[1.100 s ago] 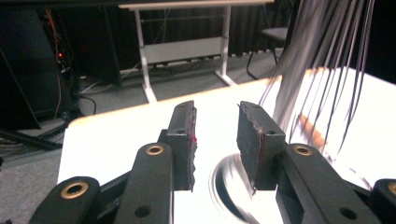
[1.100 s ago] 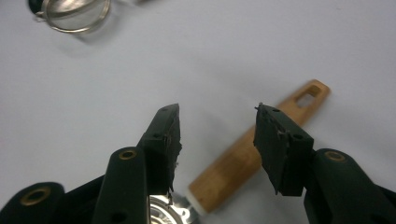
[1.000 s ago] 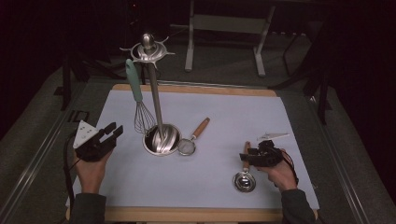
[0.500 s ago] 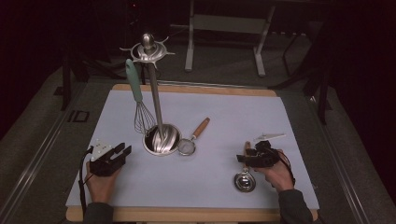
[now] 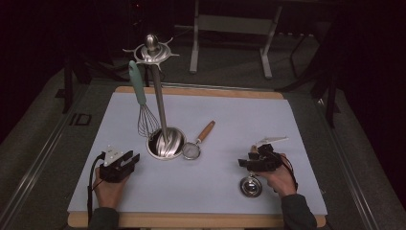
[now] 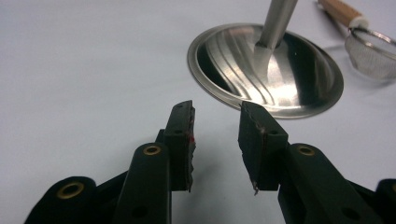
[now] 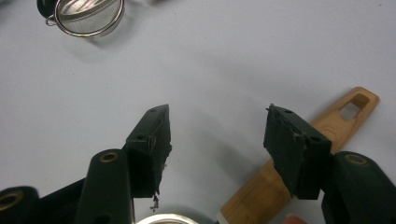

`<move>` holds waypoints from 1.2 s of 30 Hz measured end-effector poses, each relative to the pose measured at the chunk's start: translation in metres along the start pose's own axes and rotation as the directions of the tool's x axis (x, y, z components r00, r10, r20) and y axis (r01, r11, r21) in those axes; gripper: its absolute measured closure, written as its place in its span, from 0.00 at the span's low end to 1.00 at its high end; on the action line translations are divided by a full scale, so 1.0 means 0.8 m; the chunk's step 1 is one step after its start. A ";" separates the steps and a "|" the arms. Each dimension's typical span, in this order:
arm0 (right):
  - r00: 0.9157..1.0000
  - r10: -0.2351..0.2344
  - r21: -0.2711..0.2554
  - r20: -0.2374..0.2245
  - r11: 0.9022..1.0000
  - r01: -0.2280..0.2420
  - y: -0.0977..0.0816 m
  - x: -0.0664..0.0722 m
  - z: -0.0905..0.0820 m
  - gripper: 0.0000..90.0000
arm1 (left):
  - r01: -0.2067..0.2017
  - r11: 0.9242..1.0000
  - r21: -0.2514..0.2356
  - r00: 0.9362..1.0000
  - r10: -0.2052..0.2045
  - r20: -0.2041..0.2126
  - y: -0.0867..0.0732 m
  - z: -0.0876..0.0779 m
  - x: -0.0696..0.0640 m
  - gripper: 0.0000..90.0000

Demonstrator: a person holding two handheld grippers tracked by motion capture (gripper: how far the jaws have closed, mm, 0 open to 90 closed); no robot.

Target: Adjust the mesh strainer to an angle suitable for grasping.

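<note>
Left gripper [image 5: 125,162]: near left of the white mat [image 5: 239,120], low over it; jaws apart with bare mat between them, just opened further; in the left gripper view they point at the stand base.
Whisk [image 5: 143,108]: teal handle, hanging from the stand's top ring.
Utensil stand [image 5: 158,96]: upright steel pole left of centre; round base [image 6: 266,70] just right of and beyond the left gripper.
Strainer [image 5: 194,148]: small mesh bowl touching the base's right edge, wooden handle pointing far right.
Measuring spoon [image 5: 251,186]: steel bowl near right; wooden handle [image 7: 299,154] lying under the right jaw, unclamped.
Right gripper [image 5: 249,165]: near right, over the spoon; jaws wide, just opened further, pressing on nothing.
</note>
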State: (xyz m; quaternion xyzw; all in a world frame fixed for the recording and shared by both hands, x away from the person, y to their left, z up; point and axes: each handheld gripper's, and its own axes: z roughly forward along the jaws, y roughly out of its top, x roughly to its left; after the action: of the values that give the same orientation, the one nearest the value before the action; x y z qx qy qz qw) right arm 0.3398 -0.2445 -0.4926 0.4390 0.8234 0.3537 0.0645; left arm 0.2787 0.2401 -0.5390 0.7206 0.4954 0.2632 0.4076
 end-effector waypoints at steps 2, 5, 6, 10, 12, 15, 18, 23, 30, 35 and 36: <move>1.000 0.003 0.004 0.002 1.000 -0.003 0.002 0.002 0.002 0.45 | -0.016 1.000 0.009 1.000 0.016 -0.012 0.000 0.001 -0.003 0.73; 1.000 0.007 0.003 0.000 1.000 -0.007 0.006 0.006 0.005 0.45 | -0.031 0.999 0.015 0.999 0.031 -0.013 0.000 0.002 -0.005 0.72; 1.000 0.014 0.004 -0.005 1.000 -0.014 0.008 0.007 0.006 0.44 | -0.032 0.999 0.015 0.999 0.032 -0.012 0.000 0.003 -0.005 0.72; 0.999 0.030 0.007 -0.017 1.000 -0.030 0.017 0.012 0.012 0.44 | -0.029 0.999 0.013 1.000 0.029 -0.008 0.000 0.002 -0.004 0.71; 0.999 0.031 0.006 -0.023 1.000 -0.031 0.023 0.015 0.017 0.44 | -0.031 0.999 0.011 0.999 0.031 -0.008 0.000 0.002 -0.004 0.71; 0.999 0.026 0.017 -0.026 1.000 -0.025 0.034 0.022 0.025 0.44 | -0.035 0.999 0.010 0.999 0.036 -0.006 0.000 0.002 -0.005 0.71; 1.000 0.012 0.026 -0.021 1.000 -0.012 0.047 0.031 0.032 0.43 | -0.037 0.999 0.010 0.999 0.037 -0.005 0.000 0.002 -0.005 0.71; 1.000 0.006 0.031 -0.020 1.000 -0.005 0.071 0.043 0.047 0.40 | -0.036 0.999 0.009 0.999 0.036 -0.004 0.000 0.002 -0.005 0.71; 1.000 0.000 0.062 -0.011 0.998 0.000 0.104 0.061 0.078 0.34 | -0.029 1.000 0.005 1.000 0.029 0.004 -0.001 0.001 -0.004 0.71; 1.000 0.026 0.082 0.003 0.996 -0.026 0.120 0.072 0.109 0.31 | -0.032 0.999 0.003 0.999 0.032 0.011 -0.001 0.001 -0.004 0.73; 1.000 0.028 0.086 -0.005 0.996 -0.028 0.122 0.073 0.114 0.31 | -0.031 1.000 0.002 0.999 0.031 0.010 -0.001 0.001 -0.004 0.73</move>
State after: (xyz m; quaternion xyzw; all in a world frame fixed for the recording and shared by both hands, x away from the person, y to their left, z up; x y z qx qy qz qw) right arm 0.4085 -0.1157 -0.4859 0.4516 0.8318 0.3203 0.0381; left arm 0.2777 0.2373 -0.5398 0.7299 0.4822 0.2656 0.4052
